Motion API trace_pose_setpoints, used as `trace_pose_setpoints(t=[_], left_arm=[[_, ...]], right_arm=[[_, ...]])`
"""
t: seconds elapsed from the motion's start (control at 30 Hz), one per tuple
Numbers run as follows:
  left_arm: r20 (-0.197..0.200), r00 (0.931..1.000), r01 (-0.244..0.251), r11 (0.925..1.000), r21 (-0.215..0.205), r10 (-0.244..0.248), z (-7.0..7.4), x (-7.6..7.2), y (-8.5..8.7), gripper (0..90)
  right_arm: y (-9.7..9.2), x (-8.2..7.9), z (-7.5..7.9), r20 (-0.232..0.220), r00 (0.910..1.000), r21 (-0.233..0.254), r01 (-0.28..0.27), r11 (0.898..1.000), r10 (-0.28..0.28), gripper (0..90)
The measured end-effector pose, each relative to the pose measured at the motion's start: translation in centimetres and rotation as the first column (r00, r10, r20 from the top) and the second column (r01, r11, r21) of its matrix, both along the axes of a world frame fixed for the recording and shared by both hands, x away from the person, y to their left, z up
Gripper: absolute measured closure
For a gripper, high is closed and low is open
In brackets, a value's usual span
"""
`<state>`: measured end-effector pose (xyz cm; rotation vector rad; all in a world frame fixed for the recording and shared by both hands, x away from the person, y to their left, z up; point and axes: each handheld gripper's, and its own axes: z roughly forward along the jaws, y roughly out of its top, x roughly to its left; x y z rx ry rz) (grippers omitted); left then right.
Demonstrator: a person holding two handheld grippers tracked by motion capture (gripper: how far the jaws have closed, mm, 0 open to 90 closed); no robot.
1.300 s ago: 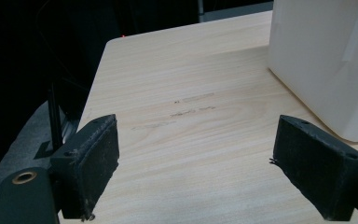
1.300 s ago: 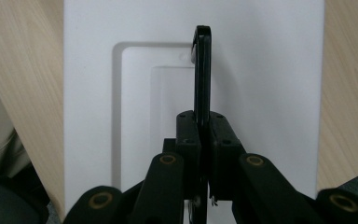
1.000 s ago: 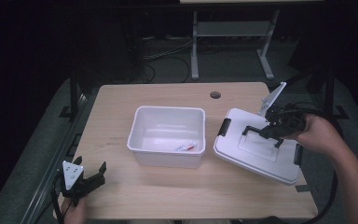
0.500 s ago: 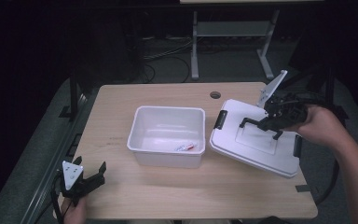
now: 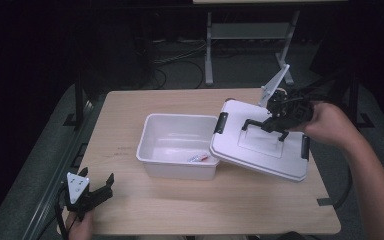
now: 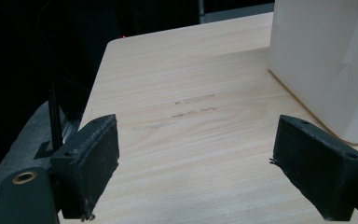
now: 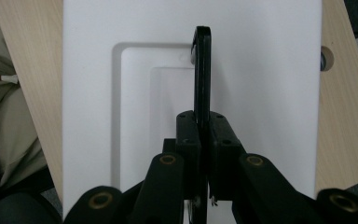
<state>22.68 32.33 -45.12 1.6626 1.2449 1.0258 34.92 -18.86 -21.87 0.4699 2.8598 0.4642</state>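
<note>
In the high view, a white tub (image 5: 177,145) sits near the middle of the wooden table (image 5: 130,107), open at the top, and at about five o'clock on its floor lies a small red and white object (image 5: 198,158), too small to name. At three o'clock from the tub, a white lid (image 5: 260,140) with black clips hangs tilted, its left edge over the tub's right rim and its lower right edge close to the table; whether that edge touches the wood I cannot tell. The right gripper (image 5: 272,121), held in the person's right hand (image 5: 327,125), is clamped on the lid's black handle (image 5: 262,127). At seven o'clock on the table, well apart from the tub, the left gripper (image 5: 101,187) rests with its jaws spread wide and nothing between them. In the left gripper view, the left gripper (image 6: 196,163) shows its two black pads far apart over bare wood, with the tub's white wall (image 6: 326,65) at two o'clock. In the right gripper view, the right gripper (image 7: 204,133) has its pads pressed together on the thin black handle (image 7: 202,70), which runs straight up toward twelve o'clock across the lid's white recessed top (image 7: 135,93), with table wood at both sides.
</note>
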Motion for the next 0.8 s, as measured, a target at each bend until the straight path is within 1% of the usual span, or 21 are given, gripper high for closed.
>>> trace_pose_setpoints(t=[0.1,0.33,0.4,0.6,0.67,0.8], left_arm=[[0.001,1.0,0.002,1.0,0.002,-0.002,0.0,0.0,0.0,13.6],[-0.001,1.0,-0.001,1.0,0.0,0.001,0.0,0.0,0.0,13.5],[-0.005,1.0,0.0,1.0,0.007,0.0,0.1,-0.1,0.1,13.5],[0.0,1.0,-0.003,1.0,0.002,0.003,0.1,-0.1,0.1,13.5],[-0.001,1.0,-0.003,1.0,0.001,0.003,0.1,-0.1,0.1,13.5],[-0.003,1.0,-0.001,1.0,0.004,0.002,0.1,-0.1,0.1,13.5]], right_arm=[[0.9,0.4,0.1,-0.001,0.9998,0.002,-0.019,1.0,0.019,84.3],[2.9,0.8,0.3,-0.007,0.9986,-0.015,-0.052,0.999,0.052,84.3],[3.3,0.9,0.5,-0.007,0.9983,-0.018,-0.058,0.998,0.058,84.3],[4.7,1.3,0.9,-0.006,0.9965,-0.039,-0.084,0.996,0.084,84.3],[5.2,1.4,1.1,-0.003,0.9948,-0.044,-0.102,0.994,0.102,84.3],[6.3,1.7,1.3,-0.007,0.9939,-0.042,-0.11,0.993,0.11,84.3]])
